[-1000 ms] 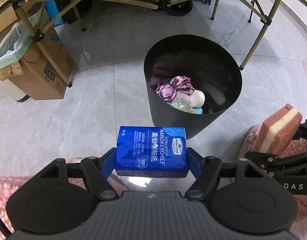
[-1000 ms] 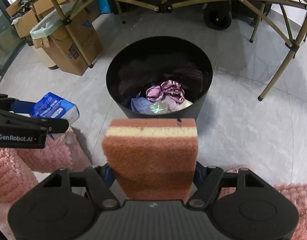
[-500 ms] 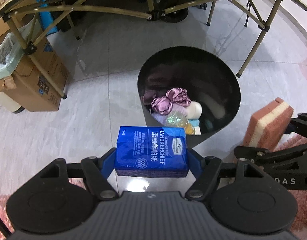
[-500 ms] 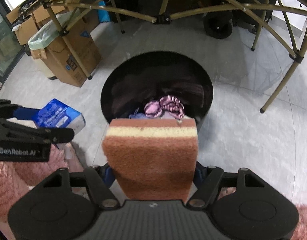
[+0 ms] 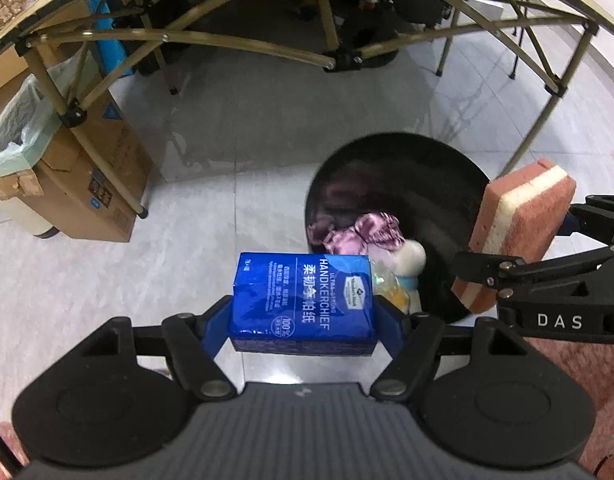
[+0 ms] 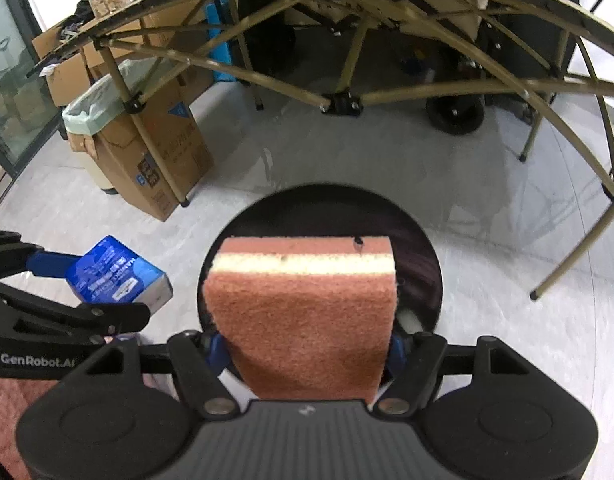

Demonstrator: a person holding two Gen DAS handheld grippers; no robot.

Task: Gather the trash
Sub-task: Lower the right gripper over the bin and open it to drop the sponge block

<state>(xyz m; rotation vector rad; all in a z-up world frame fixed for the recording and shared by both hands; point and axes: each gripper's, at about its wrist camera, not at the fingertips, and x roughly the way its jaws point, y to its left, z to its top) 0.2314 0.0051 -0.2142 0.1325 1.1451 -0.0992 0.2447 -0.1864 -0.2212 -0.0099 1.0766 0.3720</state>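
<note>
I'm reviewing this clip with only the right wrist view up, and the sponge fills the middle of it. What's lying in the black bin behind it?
Observer: The left wrist view shows the black bin holding crumpled purple fabric, with a pale rounded item beside it.
Operator: Is the sponge over the opening?
Observer: In the left wrist view, the sponge in the right gripper overlaps the bin's right rim; height above it I cannot tell.
Operator: And the tissue pack?
Observer: The left gripper has its pads pressed on both ends of the blue tissue pack, whose label reads HANDKERCHIEF. It sits at the bin's near-left edge in that picture.
</note>
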